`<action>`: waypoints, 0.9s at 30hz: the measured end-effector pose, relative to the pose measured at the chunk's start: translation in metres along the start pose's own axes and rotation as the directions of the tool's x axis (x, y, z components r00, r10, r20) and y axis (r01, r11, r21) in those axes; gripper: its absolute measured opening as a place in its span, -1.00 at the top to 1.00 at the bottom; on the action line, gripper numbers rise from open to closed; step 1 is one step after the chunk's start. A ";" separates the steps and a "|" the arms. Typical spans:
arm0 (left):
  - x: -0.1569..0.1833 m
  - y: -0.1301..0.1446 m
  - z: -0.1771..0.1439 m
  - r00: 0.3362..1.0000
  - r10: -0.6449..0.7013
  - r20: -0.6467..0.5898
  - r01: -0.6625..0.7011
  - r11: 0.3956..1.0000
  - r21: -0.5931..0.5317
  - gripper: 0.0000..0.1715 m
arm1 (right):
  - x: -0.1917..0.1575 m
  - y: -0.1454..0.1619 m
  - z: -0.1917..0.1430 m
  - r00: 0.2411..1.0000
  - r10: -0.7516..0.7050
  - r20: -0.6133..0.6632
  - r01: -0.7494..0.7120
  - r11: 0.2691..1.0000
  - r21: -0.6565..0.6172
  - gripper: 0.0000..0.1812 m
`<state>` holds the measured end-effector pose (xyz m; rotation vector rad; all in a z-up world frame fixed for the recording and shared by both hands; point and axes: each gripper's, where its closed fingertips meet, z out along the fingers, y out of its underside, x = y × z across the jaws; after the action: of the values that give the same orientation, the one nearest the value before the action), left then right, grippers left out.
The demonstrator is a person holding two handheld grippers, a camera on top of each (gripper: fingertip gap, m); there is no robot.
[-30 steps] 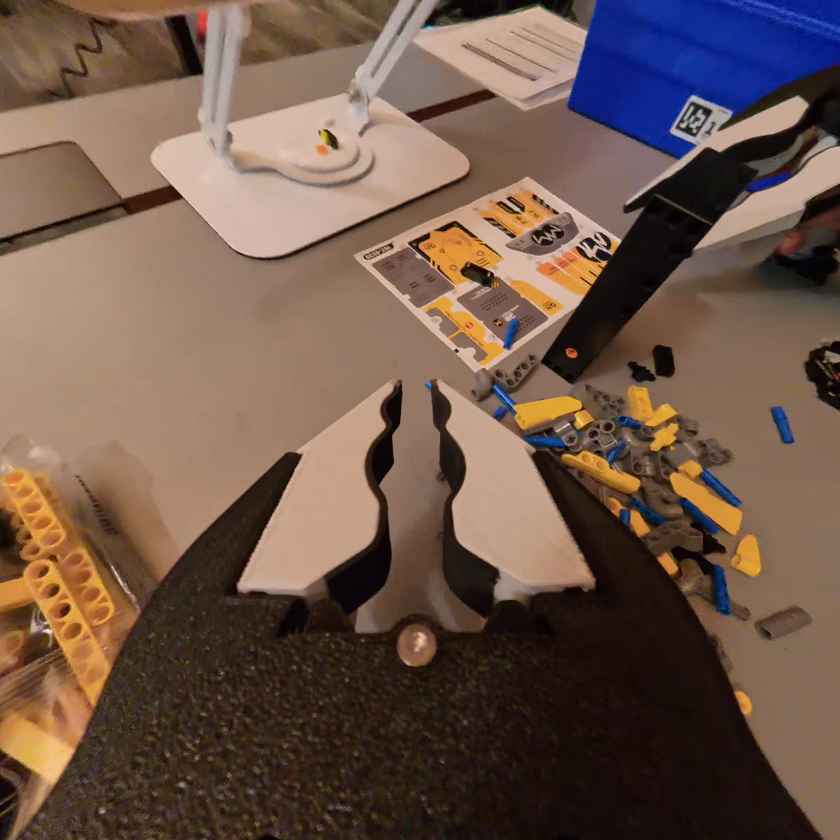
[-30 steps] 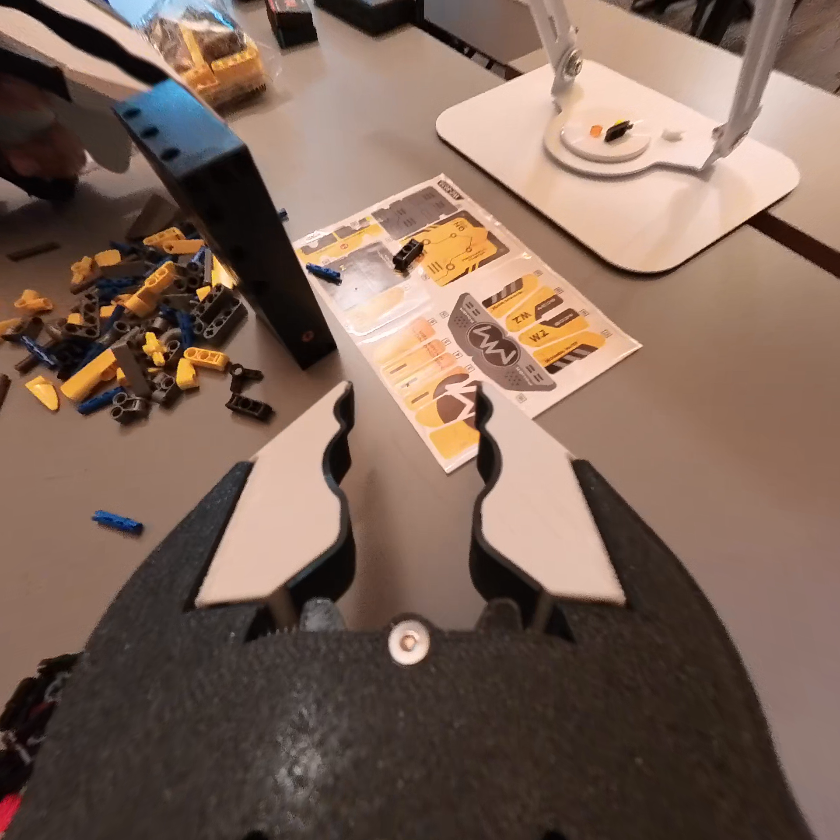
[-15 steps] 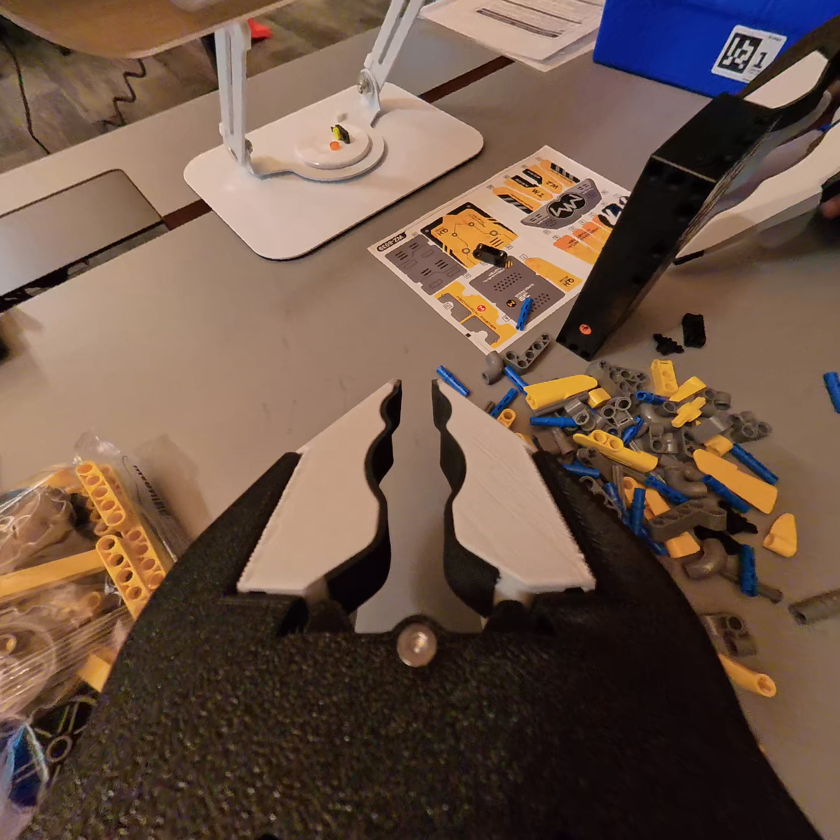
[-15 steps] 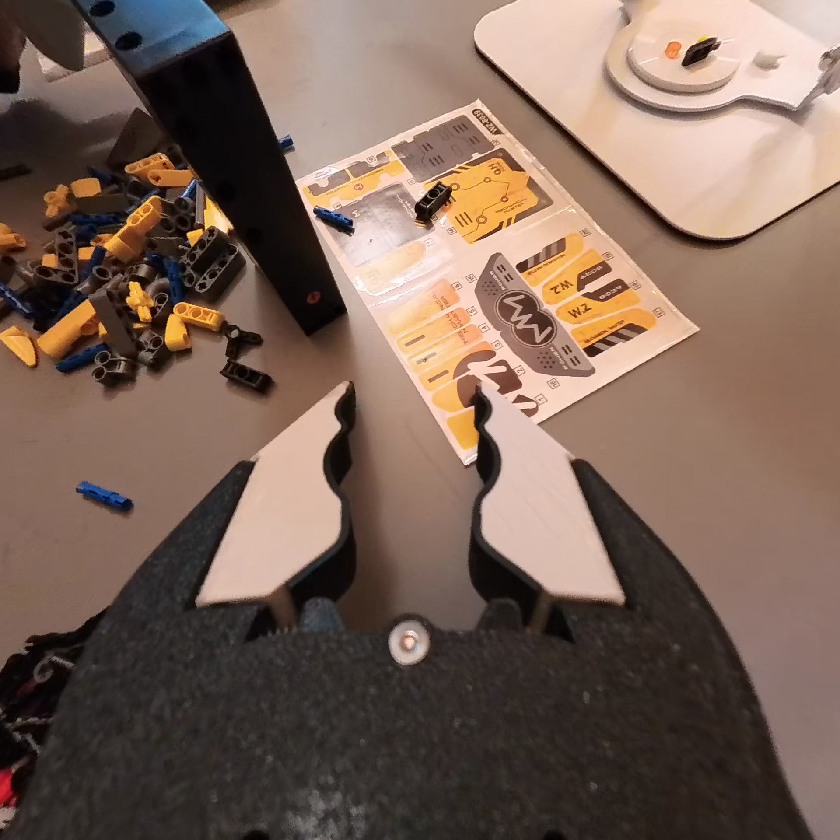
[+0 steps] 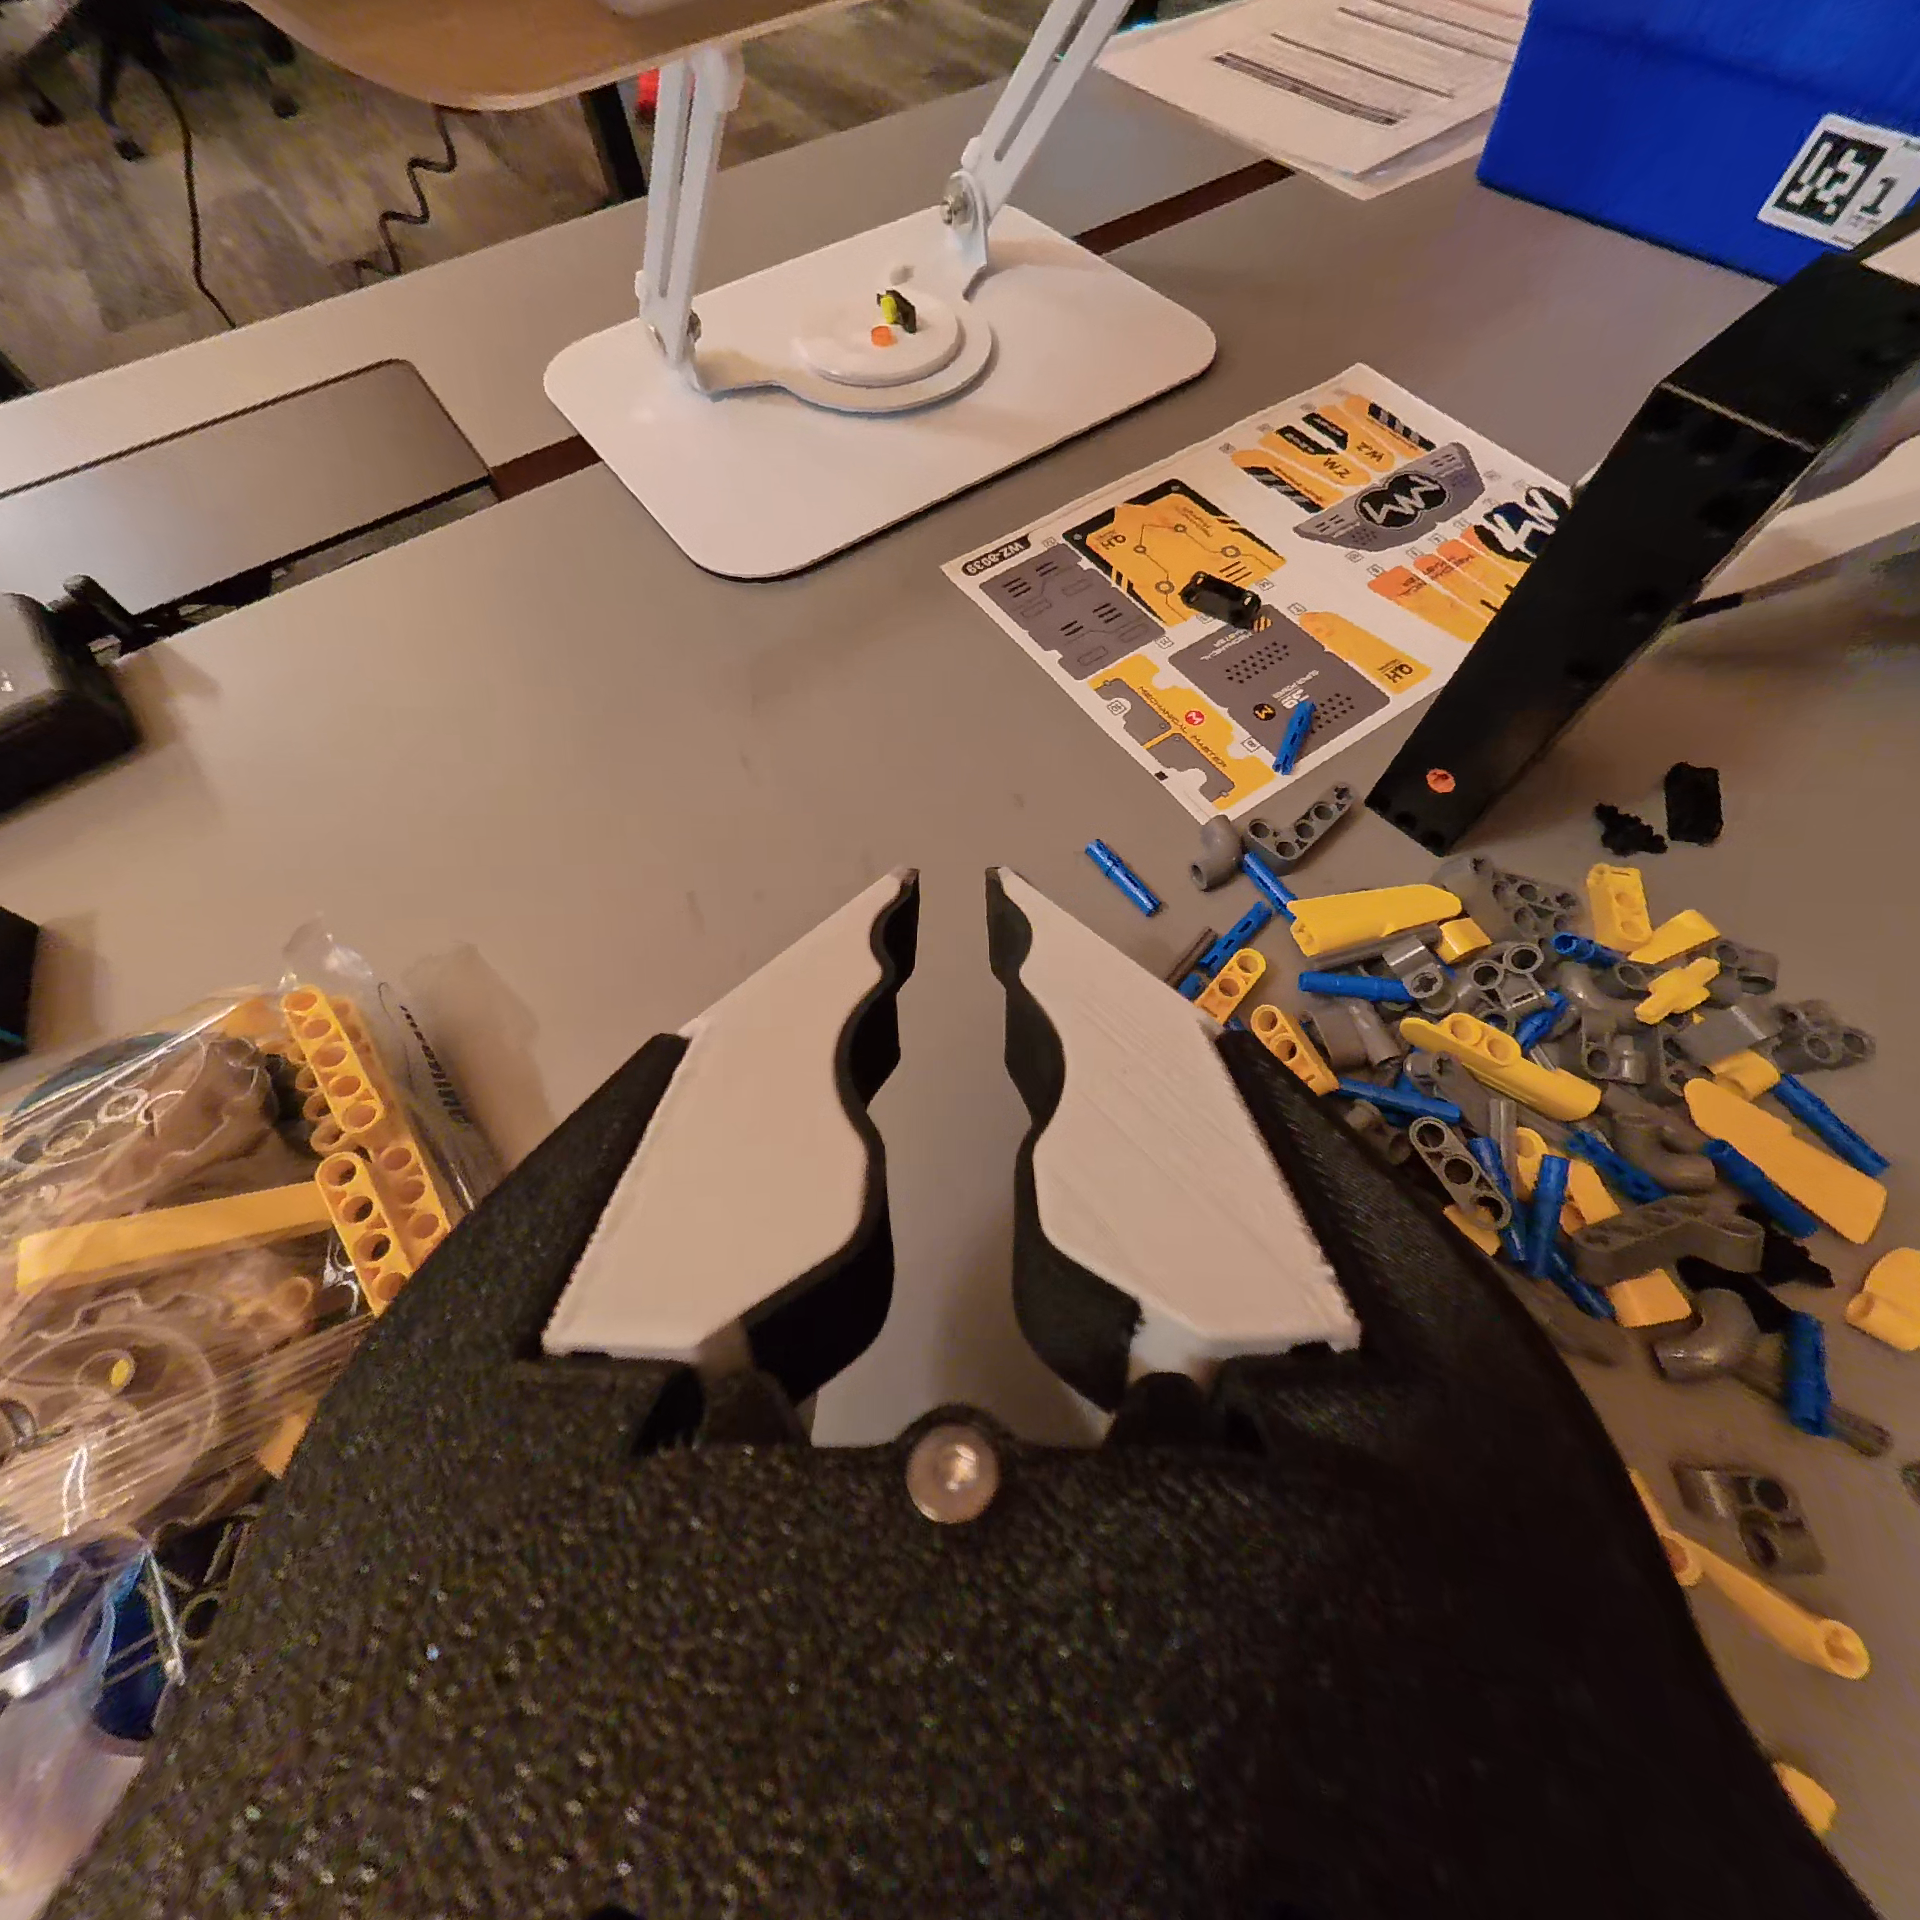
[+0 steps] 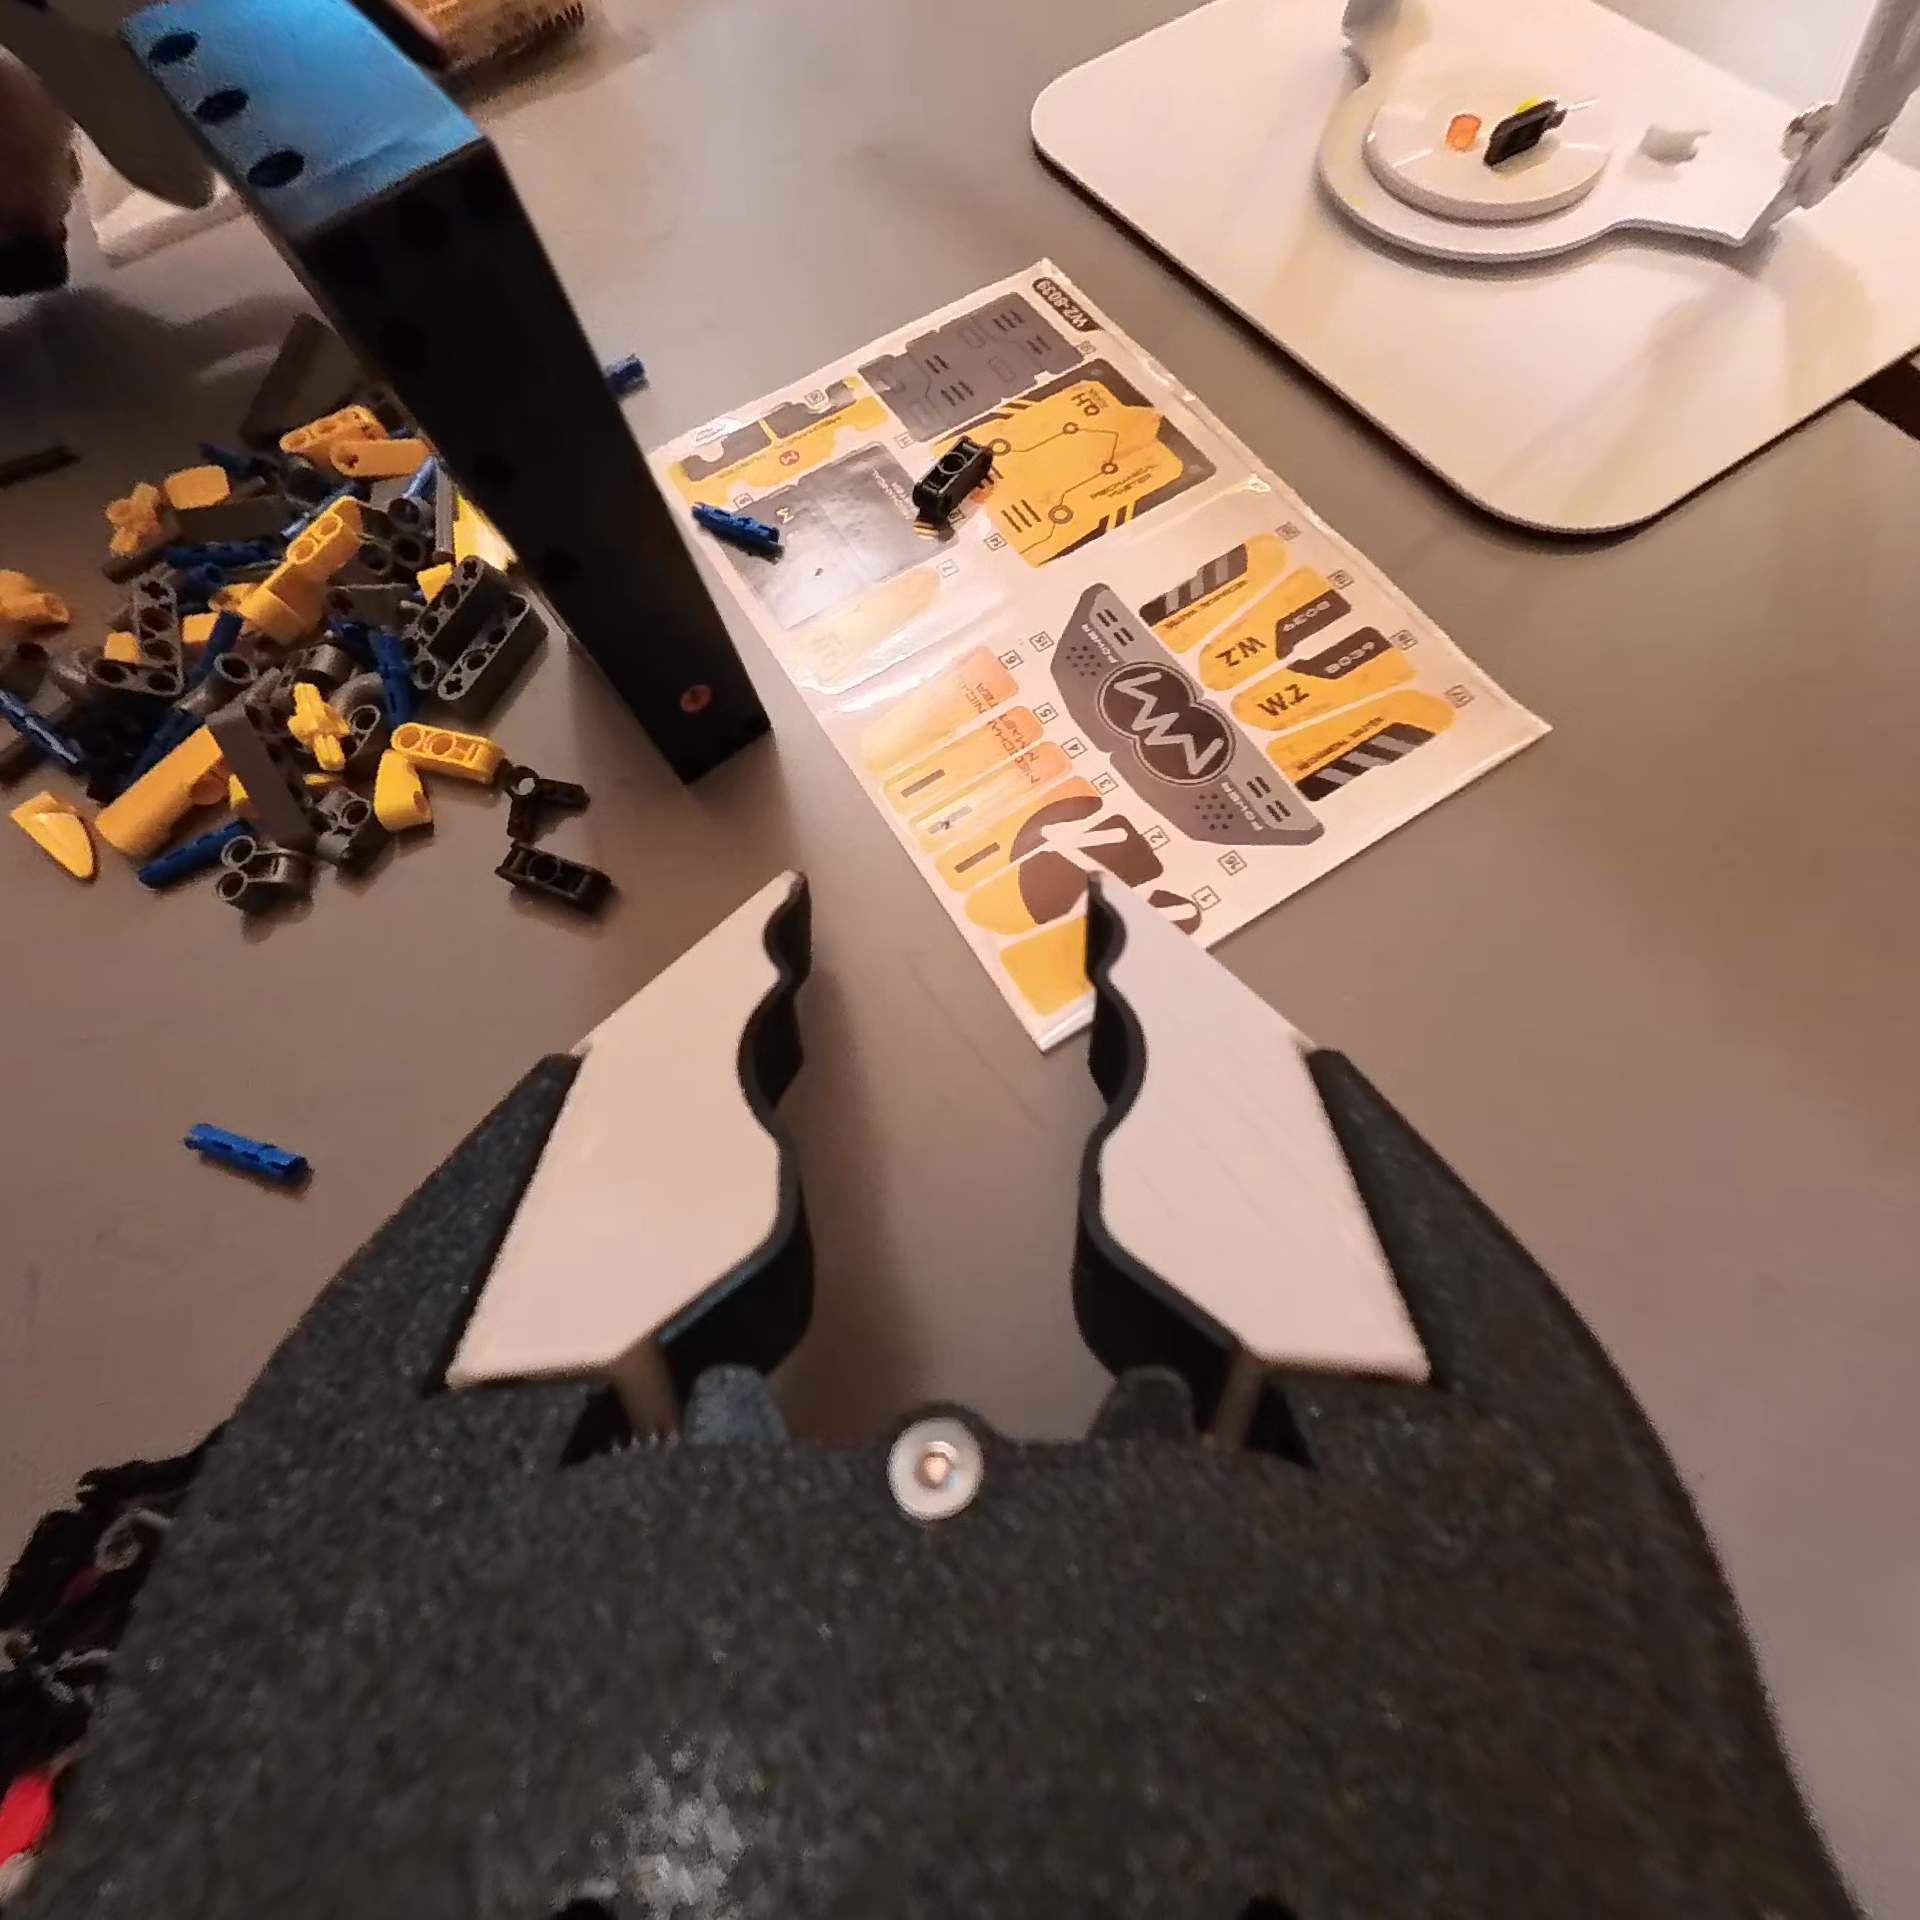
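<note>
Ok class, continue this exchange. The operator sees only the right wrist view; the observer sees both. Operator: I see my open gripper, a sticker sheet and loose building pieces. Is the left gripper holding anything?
Observer: No. The left gripper is empty, its jaws a narrow gap apart, over bare grey table.
Operator: What lies on its left side?
Observer: A clear plastic bag holding yellow holed beams, lying on the table.
Operator: And at the far right of its view?
Observer: A blue box with a black-and-white marker tag on its side.
</note>
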<state>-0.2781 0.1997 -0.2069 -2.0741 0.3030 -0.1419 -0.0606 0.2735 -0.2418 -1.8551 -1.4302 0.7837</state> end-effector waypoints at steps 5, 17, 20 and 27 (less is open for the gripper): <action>-0.003 -0.003 -0.003 1.000 -0.001 0.008 0.000 1.000 0.014 0.87 | 0.007 -0.003 -0.003 0.999 0.051 -0.010 -0.051 0.998 0.025 0.42; 0.000 -0.008 -0.005 0.999 -0.036 -0.029 0.037 0.998 0.058 0.88 | 0.007 -0.001 -0.001 0.998 0.057 -0.009 -0.057 0.998 0.010 0.42; 0.001 -0.008 -0.005 0.997 -0.061 -0.052 0.064 0.996 0.061 0.88 | 0.007 -0.001 -0.001 0.999 0.051 -0.015 -0.051 0.999 0.009 0.42; 0.004 -0.016 -0.010 0.986 -0.121 -0.114 0.134 0.985 0.110 0.90 | 0.007 0.000 -0.001 0.998 0.061 -0.007 -0.061 0.998 0.006 0.42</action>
<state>-0.2739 0.1978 -0.1877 -1.9720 0.2213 -0.3420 -0.0587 0.2804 -0.2416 -1.9032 -1.3709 0.8097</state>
